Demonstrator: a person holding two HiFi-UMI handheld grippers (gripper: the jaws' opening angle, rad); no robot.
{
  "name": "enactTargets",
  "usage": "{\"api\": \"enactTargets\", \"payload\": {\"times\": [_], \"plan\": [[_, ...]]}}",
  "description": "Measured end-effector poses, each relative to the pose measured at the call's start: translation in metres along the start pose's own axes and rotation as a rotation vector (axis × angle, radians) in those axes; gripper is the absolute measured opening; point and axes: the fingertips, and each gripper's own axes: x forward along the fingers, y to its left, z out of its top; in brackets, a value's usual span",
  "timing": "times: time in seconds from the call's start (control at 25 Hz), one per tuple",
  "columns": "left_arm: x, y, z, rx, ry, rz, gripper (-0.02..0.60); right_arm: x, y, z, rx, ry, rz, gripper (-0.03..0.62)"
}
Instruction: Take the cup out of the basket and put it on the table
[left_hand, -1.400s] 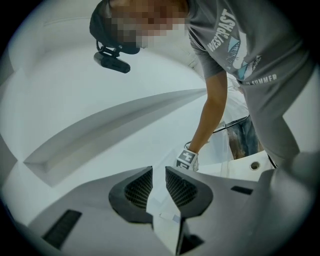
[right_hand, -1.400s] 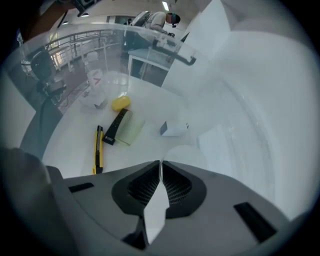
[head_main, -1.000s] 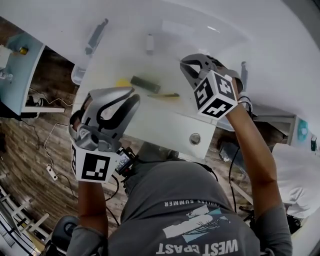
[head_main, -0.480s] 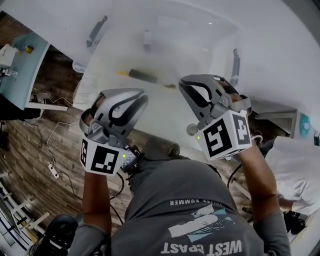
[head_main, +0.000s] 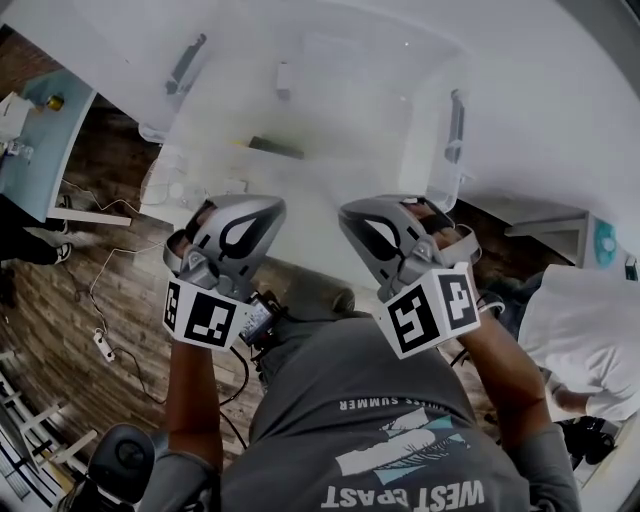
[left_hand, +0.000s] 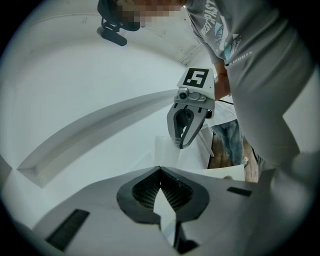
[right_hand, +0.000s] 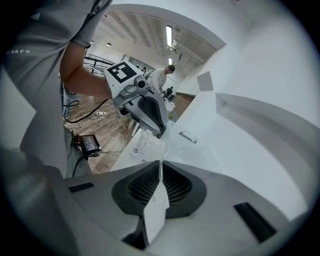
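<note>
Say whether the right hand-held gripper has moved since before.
Yes: right hand-held gripper, shut on a clear cup, drew back across the white table toward the person.

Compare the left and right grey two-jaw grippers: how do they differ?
The grey left gripper is shut on nothing; the grey right gripper seems to pinch a faint clear plastic cup by its wall. In the head view the left gripper angles rightward, the right gripper leftward. Both are shut.

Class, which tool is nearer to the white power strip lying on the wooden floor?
Left. In the head view the power strip lies on the floor to the left of the left tool. The right tool is farther right, on the left tool's other side.
</note>
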Motion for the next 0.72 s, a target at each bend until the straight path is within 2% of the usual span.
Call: {"api": "enactTargets", "payload": {"times": [0.36, 0.72], "plan": [[-0.005, -0.019, -0.020, -0.042, 0.033, -0.020, 0.011, 0.029, 0.065, -0.018, 0.013, 0.014, 0.153, 0.031], [-0.024, -0.037, -0.038, -0.090, 0.071, -0.028, 0.010, 0.092, 0.122, -0.094, 0.083, 0.191, 0.305, 0.031]]}}
